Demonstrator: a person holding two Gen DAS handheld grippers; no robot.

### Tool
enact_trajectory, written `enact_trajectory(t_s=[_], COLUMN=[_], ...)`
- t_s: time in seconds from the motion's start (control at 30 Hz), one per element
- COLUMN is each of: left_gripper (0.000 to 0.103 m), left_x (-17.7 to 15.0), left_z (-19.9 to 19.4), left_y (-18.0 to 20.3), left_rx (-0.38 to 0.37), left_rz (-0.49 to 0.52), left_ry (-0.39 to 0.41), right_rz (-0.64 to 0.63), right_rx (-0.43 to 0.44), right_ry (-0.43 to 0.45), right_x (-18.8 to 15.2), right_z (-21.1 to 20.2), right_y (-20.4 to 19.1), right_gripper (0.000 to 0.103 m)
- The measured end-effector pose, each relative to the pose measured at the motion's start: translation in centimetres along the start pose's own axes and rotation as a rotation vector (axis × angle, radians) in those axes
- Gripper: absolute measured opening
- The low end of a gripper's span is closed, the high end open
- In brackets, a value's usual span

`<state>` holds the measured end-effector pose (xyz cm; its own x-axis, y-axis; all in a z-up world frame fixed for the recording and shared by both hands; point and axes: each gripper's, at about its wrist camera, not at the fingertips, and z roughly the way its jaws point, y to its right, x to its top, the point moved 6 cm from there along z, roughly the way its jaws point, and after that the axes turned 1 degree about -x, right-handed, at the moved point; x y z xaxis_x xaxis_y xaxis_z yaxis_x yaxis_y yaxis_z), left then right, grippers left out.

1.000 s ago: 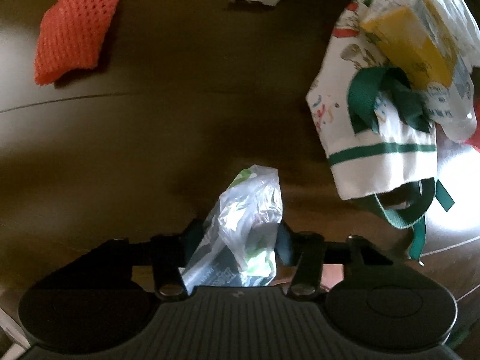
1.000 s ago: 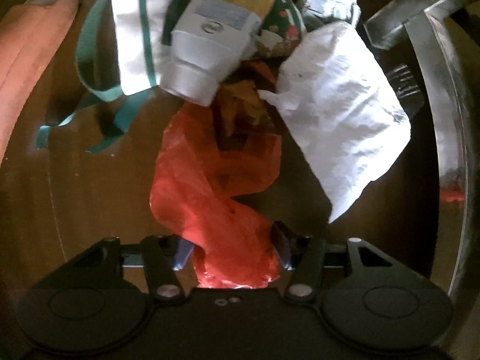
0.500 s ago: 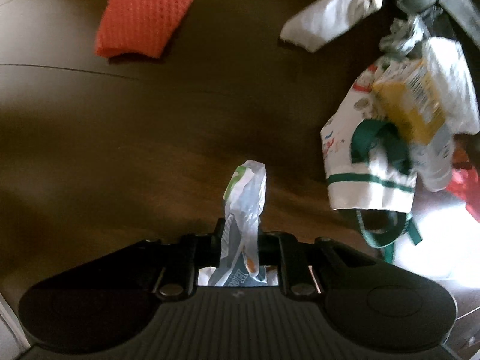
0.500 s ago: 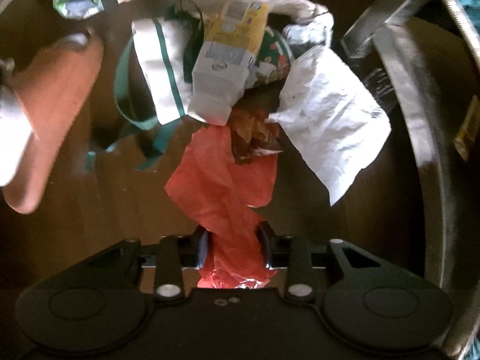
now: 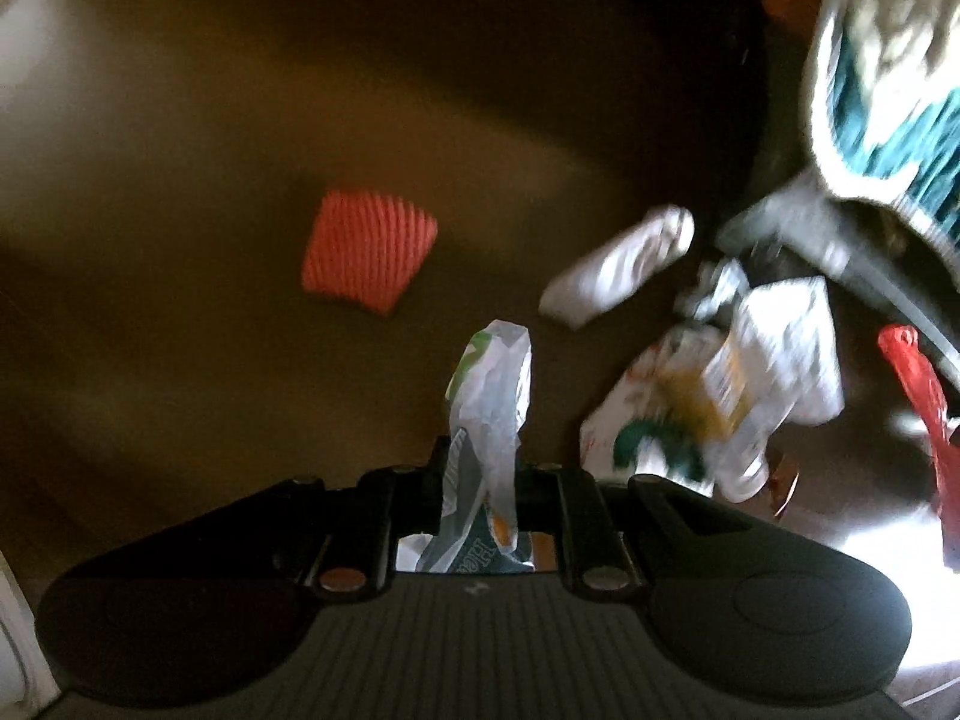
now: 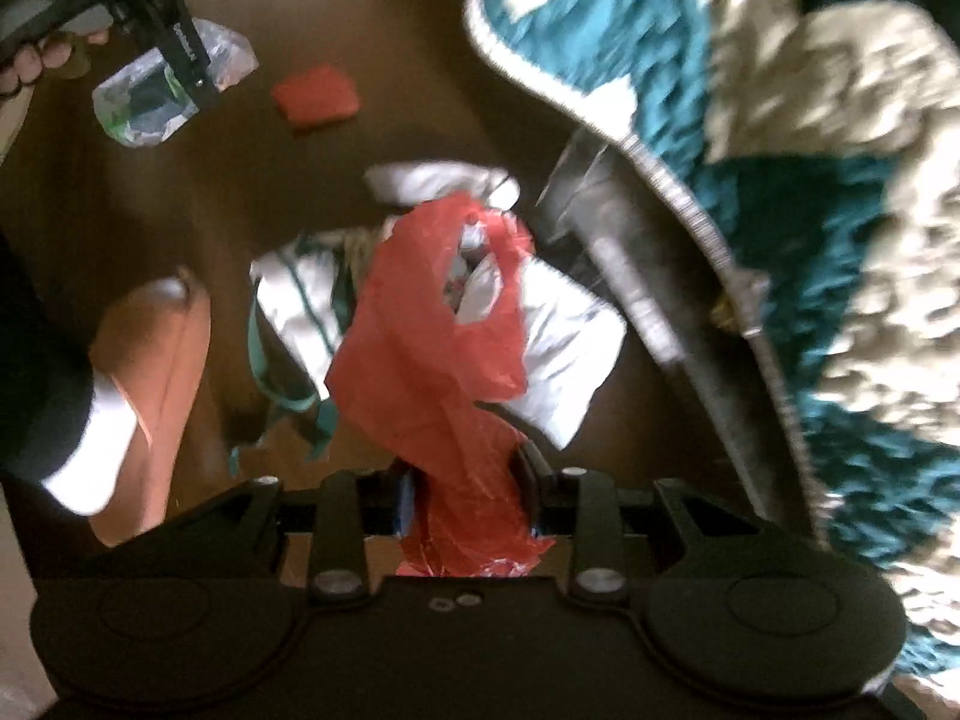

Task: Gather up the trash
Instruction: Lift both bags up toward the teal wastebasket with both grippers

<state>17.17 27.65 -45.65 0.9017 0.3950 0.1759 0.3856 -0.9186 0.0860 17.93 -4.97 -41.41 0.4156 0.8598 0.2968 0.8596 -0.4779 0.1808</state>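
Observation:
A clear plastic wrapper (image 5: 492, 396) with green print hangs above the dark wooden floor, pinched by my left gripper (image 5: 480, 468). My right gripper (image 6: 468, 468) is shut on a red plastic bag (image 6: 432, 324), which dangles over the trash pile with its handle loop open. The right wrist view also shows the left gripper (image 6: 180, 54) and its wrapper (image 6: 150, 102) at the top left. The red bag (image 5: 924, 396) appears at the right edge of the left wrist view.
On the floor lie an orange foam net (image 5: 366, 252), a crumpled white paper (image 5: 618, 267), a yellow carton (image 5: 714, 390), a white green-strapped cloth bag (image 6: 300, 300) and a white paper bag (image 6: 564, 348). A teal-and-cream blanket (image 6: 780, 180) drapes a metal frame (image 6: 648, 300). An orange slipper (image 6: 156, 372) stands left.
Both grippers closed on their items and rose high above the floor. The wrapper and the red bag now hang free, and the pile looks smaller and farther away.

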Motion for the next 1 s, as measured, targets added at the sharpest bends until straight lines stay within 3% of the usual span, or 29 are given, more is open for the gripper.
enact_trajectory(t_s=[0.5,0.7,1.0], left_gripper=[0.014,0.015,0.015], left_x=[4.8,4.5,4.7], left_z=[-21.4,-28.6,-37.5], left_y=[4.8,7.8,13.7], left_rx=[-0.056,-0.09,-0.169], left_rz=[0.099,0.139,0.183], left_ry=[0.378,0.484,0.606], right_rz=[0.232,0.35,0.411], right_rx=[-0.128,-0.14,-0.201], right_ry=[0.316,0.454,0.631], right_x=[2.7,2.8,3.4], right_z=[-16.9,-23.8,-33.1], right_y=[4.4,6.6,10.0], right_gripper=[0.032,0.032,0.032])
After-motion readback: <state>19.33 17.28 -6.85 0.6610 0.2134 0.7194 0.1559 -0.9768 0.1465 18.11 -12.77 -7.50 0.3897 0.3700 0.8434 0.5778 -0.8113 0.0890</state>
